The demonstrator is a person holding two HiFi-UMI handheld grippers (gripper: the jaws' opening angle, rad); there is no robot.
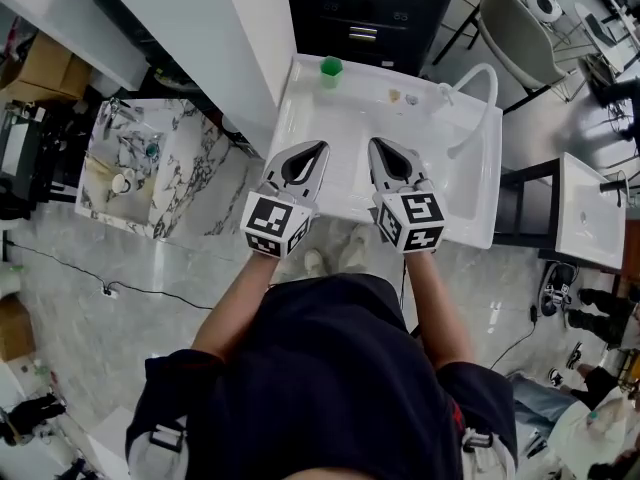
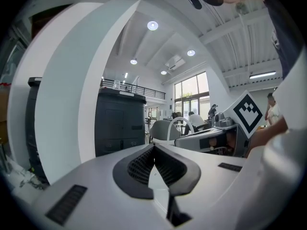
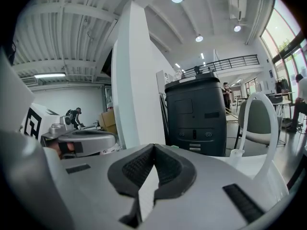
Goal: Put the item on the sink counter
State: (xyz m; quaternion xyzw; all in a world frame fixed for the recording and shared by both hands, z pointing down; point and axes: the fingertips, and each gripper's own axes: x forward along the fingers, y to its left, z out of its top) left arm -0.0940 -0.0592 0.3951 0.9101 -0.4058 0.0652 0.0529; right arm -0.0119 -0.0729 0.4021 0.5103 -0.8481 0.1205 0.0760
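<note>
Currently seeing both tools held side by side above the white sink counter (image 1: 470,218), over the near half of its basin.

Reading the left gripper (image 1: 323,145) as pressed together: dark ribbed pads meeting at the tips in the left gripper view, nothing pinched between them. Same for the right gripper (image 1: 372,143), with tips touching in the right gripper view and no object in the jaws. Marker cubes of both sitting toward the person, jaws pointing away toward the back of the counter.

Locating the green cup (image 1: 331,66) upright on the back rim of the sink counter, left of centre, well apart from both grippers and untouched. Noting two small pale pieces (image 1: 403,97) on the same rim to the right of the cup, too small to identify. Also a white curved hose (image 1: 478,68) arching over the right rear corner.

Behind the counter, a dark cabinet (image 1: 365,8). Left of it, a white pillar (image 1: 240,38). Further left on the floor, a marble-pattern basin (image 1: 150,163). At right, a second white basin unit (image 1: 590,208) beside a dark frame.
</note>
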